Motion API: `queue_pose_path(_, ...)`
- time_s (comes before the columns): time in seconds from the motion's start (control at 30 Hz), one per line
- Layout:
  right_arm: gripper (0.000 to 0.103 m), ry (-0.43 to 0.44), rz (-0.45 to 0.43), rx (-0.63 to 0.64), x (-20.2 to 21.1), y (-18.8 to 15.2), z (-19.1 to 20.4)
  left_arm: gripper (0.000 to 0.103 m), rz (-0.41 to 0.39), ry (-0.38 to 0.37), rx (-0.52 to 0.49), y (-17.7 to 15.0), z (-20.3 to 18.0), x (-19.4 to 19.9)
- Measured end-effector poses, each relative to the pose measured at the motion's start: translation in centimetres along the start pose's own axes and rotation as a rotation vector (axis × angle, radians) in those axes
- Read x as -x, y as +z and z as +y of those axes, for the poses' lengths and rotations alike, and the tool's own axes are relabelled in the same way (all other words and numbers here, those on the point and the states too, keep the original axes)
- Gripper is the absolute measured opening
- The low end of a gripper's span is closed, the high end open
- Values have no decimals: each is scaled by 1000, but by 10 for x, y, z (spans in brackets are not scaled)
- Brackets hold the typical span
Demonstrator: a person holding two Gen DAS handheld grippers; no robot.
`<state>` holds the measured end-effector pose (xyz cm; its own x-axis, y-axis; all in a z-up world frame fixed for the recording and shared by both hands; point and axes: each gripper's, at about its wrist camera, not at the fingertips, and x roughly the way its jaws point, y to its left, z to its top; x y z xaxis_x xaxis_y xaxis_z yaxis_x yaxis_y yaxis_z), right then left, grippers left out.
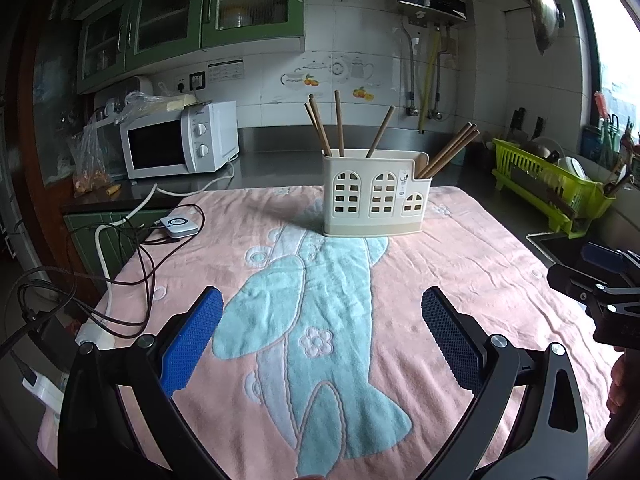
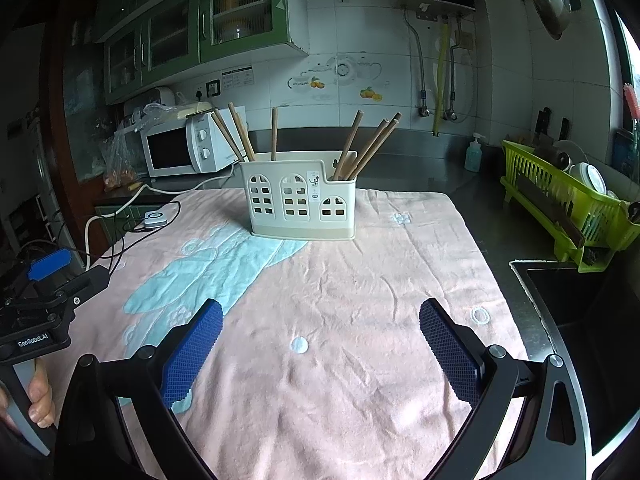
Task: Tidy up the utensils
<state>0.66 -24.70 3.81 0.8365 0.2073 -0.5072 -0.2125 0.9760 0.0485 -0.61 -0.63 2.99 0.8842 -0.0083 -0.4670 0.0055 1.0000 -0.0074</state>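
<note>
Status: chopsticks (image 1: 340, 124) all stand in the holder (image 1: 374, 196), none loose on the towel (image 1: 460, 280) that covers the tabletop. They sit split between compartments, a few in the tall left section, a bunch in the low right one (image 2: 368, 144). Judged from that, either sorting is done or regrouping is left; you hold nothing now.

Your left tongs (image 1: 322, 340) are spread wide and empty, low centre of their frame. Your right tongs (image 2: 320, 352) likewise spread, empty.

Holder stands upper centre in both views, well apart from both tongs, straight ahead. Exact stick count uncertain; fisheye overlap hides some.
</note>
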Motion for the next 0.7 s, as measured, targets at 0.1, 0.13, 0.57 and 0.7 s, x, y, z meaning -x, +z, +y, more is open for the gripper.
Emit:
queue_pose_path(0.1, 95, 0, 0, 0, 0, 0, -1, 98, 1, 0, 1, 0, -1, 0)
queue_pose_path(0.13, 95, 0, -2, 1, 0, 0, -1, 98, 1, 0, 0, 0, -1, 0)
queue_pose_path(0.57, 95, 2, 0, 1, 0, 0, 0, 98, 0, -1, -7, -1, -3, 0)
queue_pose_path(0.7, 95, 1, -1, 3, 0, 0, -1, 98, 0, -2, -7, -1, -3, -1)
